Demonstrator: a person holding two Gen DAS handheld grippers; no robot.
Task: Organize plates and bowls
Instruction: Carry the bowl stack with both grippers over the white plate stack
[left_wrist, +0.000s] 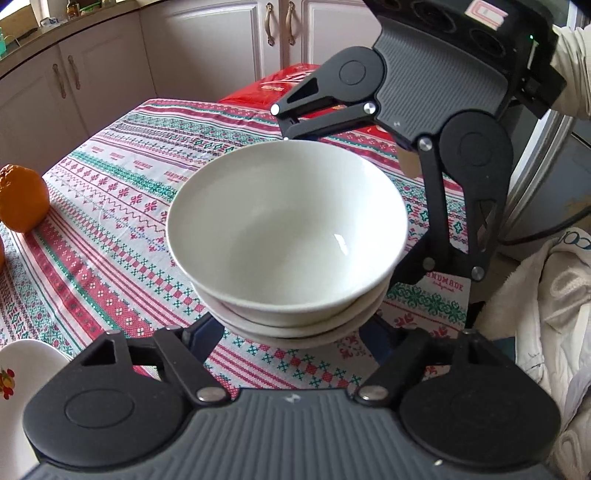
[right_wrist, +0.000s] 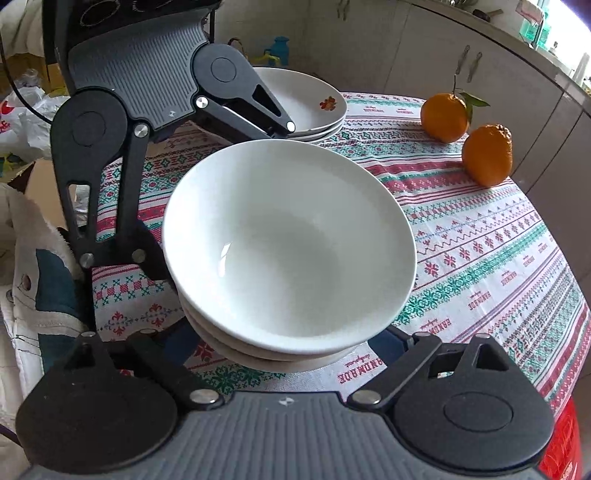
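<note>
Several white bowls (left_wrist: 288, 218) sit nested in one stack at centre frame in both views, on a table with a red-and-green patterned cloth (left_wrist: 110, 206).

Left wrist view, left to right: one orange (left_wrist: 22, 199) at the left edge; rim of a flower-printed plate (left_wrist: 22, 373) lower left; the stack; right gripper (left_wrist: 354, 199) entering from upper right with one finger at the far rim and one beside the stack's right flank; pale sleeve (left_wrist: 572, 70) upper right.

Left gripper (left_wrist: 290, 332) at bottom, jaws parted to either side of the stack's base. Tips are hidden under the rims, so I cannot tell if they press.

Right wrist view, left to right: left gripper upper left, straddling the stack; flower-printed plates (right_wrist: 314, 99) stacked behind it, upper centre; two oranges (right_wrist: 487, 155) upper right, close together.

Right gripper (right_wrist: 280, 343) at bottom, jaws wide about the stack's base, tips hidden; contact cannot be told.
</note>
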